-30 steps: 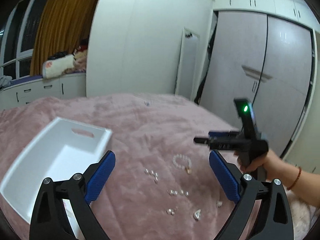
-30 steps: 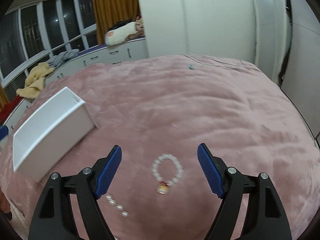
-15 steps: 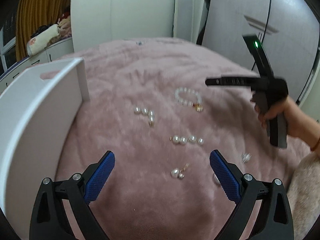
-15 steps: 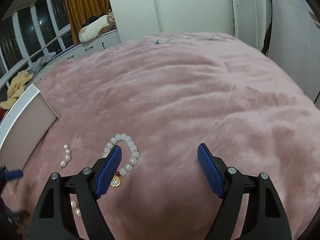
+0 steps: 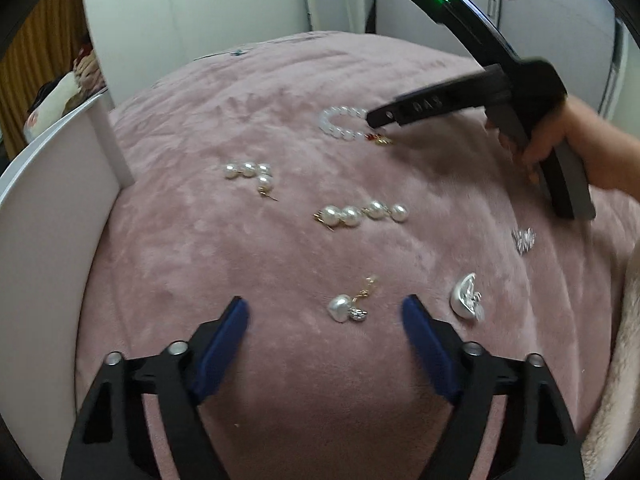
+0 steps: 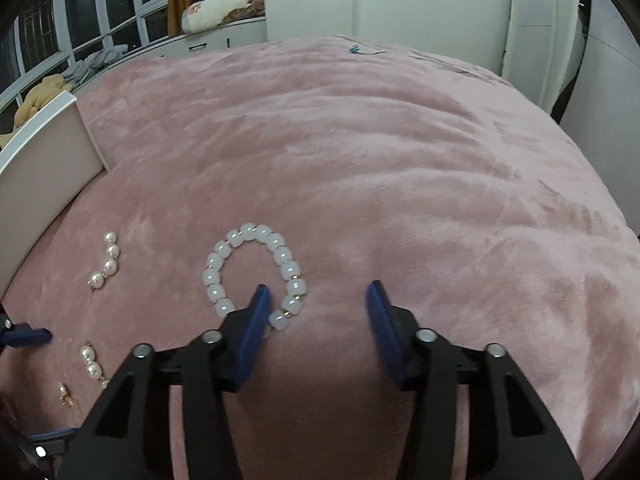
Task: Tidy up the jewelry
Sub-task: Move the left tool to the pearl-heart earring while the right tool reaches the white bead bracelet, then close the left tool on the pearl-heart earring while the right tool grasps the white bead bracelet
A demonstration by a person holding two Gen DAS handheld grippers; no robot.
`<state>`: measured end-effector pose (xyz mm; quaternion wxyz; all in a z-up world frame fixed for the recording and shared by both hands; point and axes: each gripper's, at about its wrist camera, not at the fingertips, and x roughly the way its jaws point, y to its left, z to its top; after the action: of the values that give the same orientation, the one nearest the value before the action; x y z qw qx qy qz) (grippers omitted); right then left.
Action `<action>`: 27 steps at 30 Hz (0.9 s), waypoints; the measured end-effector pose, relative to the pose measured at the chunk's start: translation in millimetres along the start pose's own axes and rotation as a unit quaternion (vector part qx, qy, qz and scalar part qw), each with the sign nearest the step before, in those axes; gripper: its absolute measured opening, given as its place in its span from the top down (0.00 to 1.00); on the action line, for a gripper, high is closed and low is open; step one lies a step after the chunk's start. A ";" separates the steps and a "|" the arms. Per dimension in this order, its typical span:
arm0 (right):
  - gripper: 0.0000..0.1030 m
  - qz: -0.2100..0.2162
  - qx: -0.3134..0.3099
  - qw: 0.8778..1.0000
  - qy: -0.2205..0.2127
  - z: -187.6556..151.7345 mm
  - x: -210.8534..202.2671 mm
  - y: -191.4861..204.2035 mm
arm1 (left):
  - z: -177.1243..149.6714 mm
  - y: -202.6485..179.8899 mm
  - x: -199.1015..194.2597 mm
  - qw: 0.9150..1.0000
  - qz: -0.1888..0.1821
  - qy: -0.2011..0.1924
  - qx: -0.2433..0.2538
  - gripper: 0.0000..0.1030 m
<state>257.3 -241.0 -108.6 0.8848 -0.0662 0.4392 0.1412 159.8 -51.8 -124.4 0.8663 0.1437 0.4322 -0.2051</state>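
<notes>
Two claws, one in each of my hands, both tipped steeply down at the pink blanket (image 6: 400, 140). My left gripper (image 5: 324, 316) hovers low over a baroque pearl earring (image 5: 347, 307), which lies between the blue pads without touching either; the jaws are closing but grip nothing. My right gripper (image 6: 316, 300) is closing too, its left pad set inside the ring of the white bead bracelet (image 6: 256, 272) so that the near side of the loop sits between the pads (whether a pad already presses the beads I cannot tell; it looks free). From the left wrist view, my right hand (image 5: 560, 144) wraps the black handle, forearm reaching in from the right edge.

Counted on the blanket from the left view: one bracelet, one four-pearl strand (image 5: 252, 174) near the box, one straight row of four pearls (image 5: 362, 213) in the middle, the one baroque earring, one silver shell-shaped piece (image 5: 466, 300) and one small sparkly piece (image 5: 523, 239). One white box (image 5: 52, 208) stands along the left edge, touching the blanket.
</notes>
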 end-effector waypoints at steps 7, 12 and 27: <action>0.86 0.052 0.014 0.998 0.012 -0.2 0.8 3.5 | -1.1 -7.3 3.6 1.000 -0.005 -0.003 0.023 0.42; 0.89 0.066 0.008 0.998 0.013 -1.1 -1.7 10.8 | -1.0 -5.3 1.2 1.000 -0.023 -0.005 0.019 0.70; 0.89 0.095 0.017 0.995 -0.039 6.7 -43.5 19.8 | 5.0 3.6 -15.9 0.999 -0.027 -0.027 -0.007 0.77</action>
<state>231.3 -228.9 -69.8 0.8846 -0.0039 0.4112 0.2201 156.3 -47.1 -108.3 0.8726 0.1204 0.4138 -0.2297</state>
